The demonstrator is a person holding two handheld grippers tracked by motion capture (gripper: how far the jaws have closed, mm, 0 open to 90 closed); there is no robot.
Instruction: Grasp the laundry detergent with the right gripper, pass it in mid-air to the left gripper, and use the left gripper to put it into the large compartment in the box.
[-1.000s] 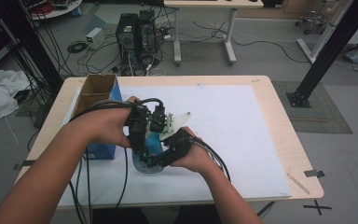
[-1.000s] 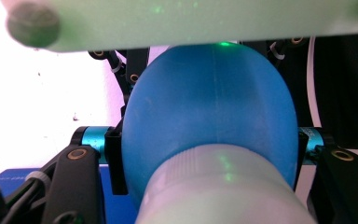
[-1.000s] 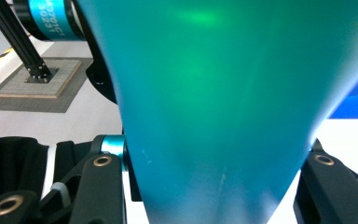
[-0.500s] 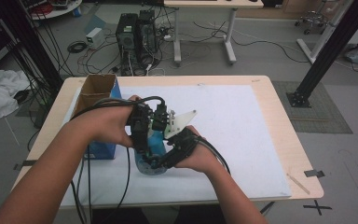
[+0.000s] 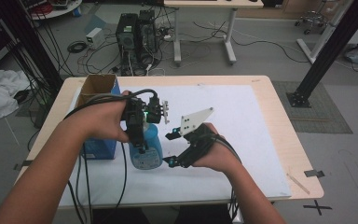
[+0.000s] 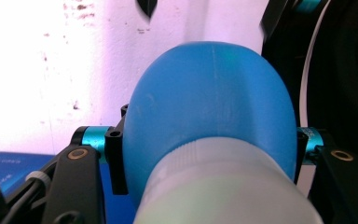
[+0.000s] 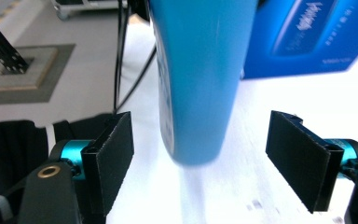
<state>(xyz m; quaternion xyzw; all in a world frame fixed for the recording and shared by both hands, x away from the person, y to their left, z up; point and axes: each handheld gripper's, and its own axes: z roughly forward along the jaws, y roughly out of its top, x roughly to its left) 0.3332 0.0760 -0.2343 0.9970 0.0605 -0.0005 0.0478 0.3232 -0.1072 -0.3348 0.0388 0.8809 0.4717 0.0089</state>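
Left gripper [image 5: 140, 133] pinches blue bottle [image 5: 147, 147] near shoulder — steadies it upright over white sheet [image 5: 242, 121]. Right gripper [image 7: 200, 158] jaws just been opening, now spread, pads clear of bottle base between them — likely freeing grip. Blue box [image 5: 98, 93] beyond left gripper.

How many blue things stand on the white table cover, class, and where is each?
2. A blue bottle near the front edge, clamped at its top by the left gripper. A blue box stands just left of it, open at the top. Something may be hidden behind the forearms.
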